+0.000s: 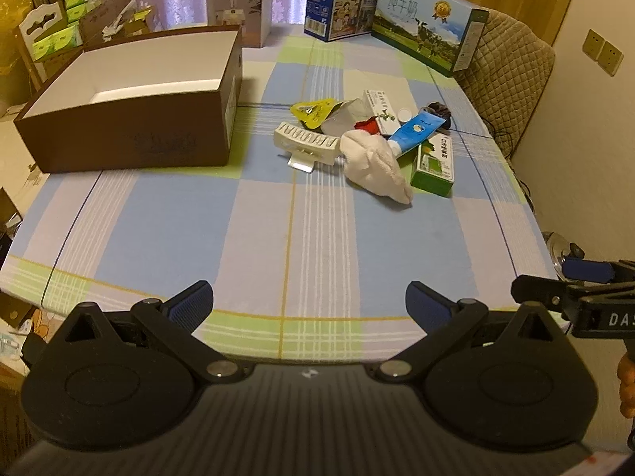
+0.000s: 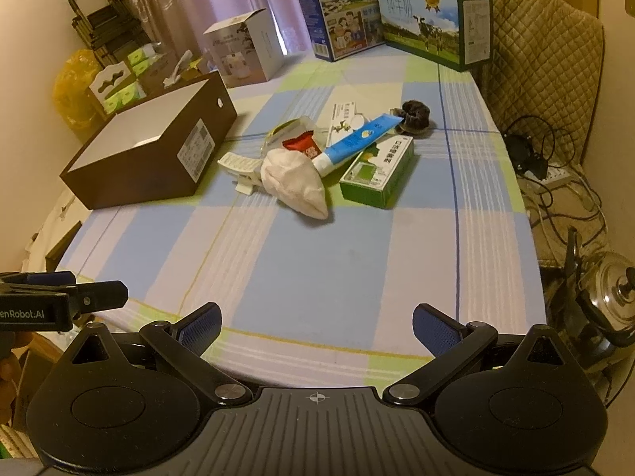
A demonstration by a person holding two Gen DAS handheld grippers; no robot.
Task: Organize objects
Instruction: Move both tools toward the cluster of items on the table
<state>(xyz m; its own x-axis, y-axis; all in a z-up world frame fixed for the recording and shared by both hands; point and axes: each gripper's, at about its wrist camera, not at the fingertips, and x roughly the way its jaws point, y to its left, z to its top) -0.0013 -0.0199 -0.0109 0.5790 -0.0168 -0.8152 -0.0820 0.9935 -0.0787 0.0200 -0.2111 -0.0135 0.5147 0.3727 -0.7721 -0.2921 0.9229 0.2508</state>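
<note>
Left wrist view: the left claw [image 1: 308, 304] hangs at the near edge of the checked tablecloth [image 1: 238, 230], jaws spread wide with nothing between them. The right claw [image 2: 316, 324] is likewise spread wide and empty at the same near edge.

Ahead of both claws and well apart from them lies the clutter to be sorted. The brown box [image 1: 131, 119], open-topped and seemingly empty, sits ahead and to the left of the left claw.

The pile is the likely trouble. The blue tube [image 2: 353, 143] leans across the green carton [image 2: 377, 174] and touches the white cloth bundle [image 2: 295, 182], so pulling one piece could drag or tip its neighbours. The cloth is soft and lumpy and may slip or trail from a pinch. The red wrapper [image 2: 301, 143] and yellow packet [image 1: 311, 112] look thin, crinkly and flat, hard to get a jaw under. The white comb-like clip [image 1: 305, 142] is rigid ridged plastic, an easier hold. The dark hair tie [image 2: 414, 116], furthest ahead, is fuzzy and ring-shaped. A white carton [image 2: 342, 117] lies half buried behind the tube.
</note>
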